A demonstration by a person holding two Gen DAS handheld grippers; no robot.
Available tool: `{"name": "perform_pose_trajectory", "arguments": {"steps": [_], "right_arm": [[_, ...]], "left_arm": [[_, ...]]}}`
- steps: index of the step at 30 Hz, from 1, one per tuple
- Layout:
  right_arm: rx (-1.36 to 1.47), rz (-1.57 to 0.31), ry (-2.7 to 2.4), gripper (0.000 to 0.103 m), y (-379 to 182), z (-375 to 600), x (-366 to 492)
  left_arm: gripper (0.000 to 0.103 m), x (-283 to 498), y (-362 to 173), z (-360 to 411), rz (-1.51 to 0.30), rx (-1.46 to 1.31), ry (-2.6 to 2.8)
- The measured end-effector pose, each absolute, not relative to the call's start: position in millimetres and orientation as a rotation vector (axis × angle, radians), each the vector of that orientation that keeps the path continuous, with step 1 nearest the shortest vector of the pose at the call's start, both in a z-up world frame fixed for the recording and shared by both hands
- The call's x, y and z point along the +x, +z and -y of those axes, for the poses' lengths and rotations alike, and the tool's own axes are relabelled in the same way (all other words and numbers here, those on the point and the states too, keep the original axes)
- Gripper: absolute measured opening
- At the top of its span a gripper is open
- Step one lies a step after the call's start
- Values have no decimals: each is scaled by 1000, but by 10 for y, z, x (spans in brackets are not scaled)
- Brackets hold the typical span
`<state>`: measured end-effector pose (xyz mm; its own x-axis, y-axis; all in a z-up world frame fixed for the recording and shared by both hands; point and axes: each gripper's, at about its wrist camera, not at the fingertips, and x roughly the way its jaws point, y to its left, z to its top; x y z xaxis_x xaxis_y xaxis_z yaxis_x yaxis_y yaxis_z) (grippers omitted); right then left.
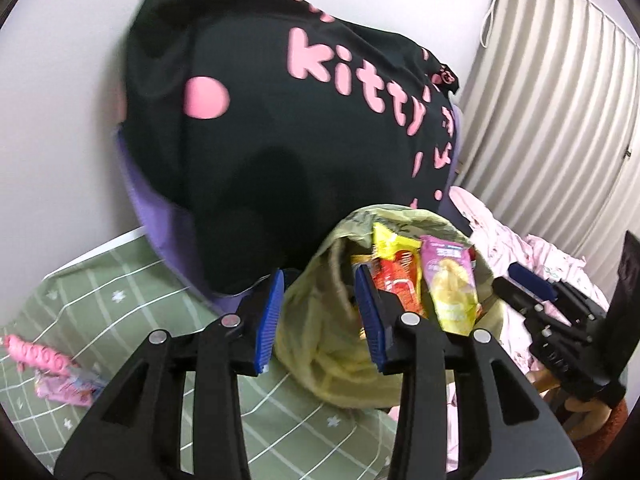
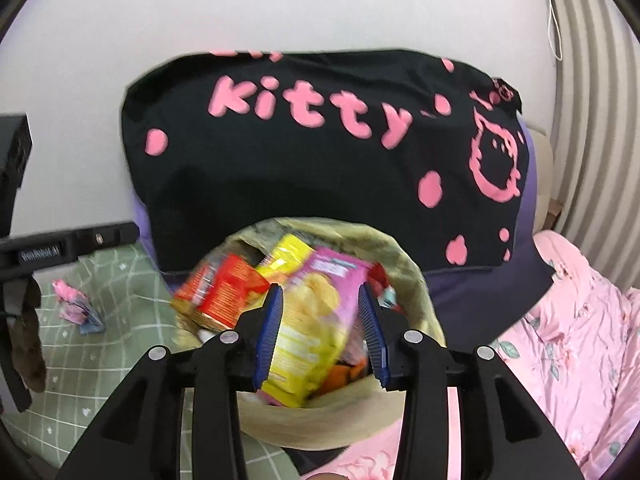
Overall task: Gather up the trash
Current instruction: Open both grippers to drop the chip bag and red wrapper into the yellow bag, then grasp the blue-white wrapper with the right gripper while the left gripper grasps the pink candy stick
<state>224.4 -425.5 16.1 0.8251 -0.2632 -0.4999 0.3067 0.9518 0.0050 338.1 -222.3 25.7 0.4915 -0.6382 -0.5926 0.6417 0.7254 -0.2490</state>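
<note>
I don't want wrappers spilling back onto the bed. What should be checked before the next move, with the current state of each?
1. Yellow-green trash bag mouth open: ok.
2. Purple chip packet inside the bag: ok, though it sticks up past the rim.
3. Right gripper released: ok, jaws apart, gripping nothing.
4. Left gripper holding the bag: not ok, jaws open around it.
5. All trash collected: not ok, pink wrapper lies on the green sheet.
6. Bag steady unaided: cannot tell.
</note>
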Motion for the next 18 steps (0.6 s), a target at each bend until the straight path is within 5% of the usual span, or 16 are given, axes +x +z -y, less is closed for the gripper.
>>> {"name": "perform_pose_trajectory", "arguments": {"steps": [18], "right_arm": [[75,-593,55,45,-59,3167,2753]], "left_arm": [[39,3763,-974,199,-945,-101,-380]]}}
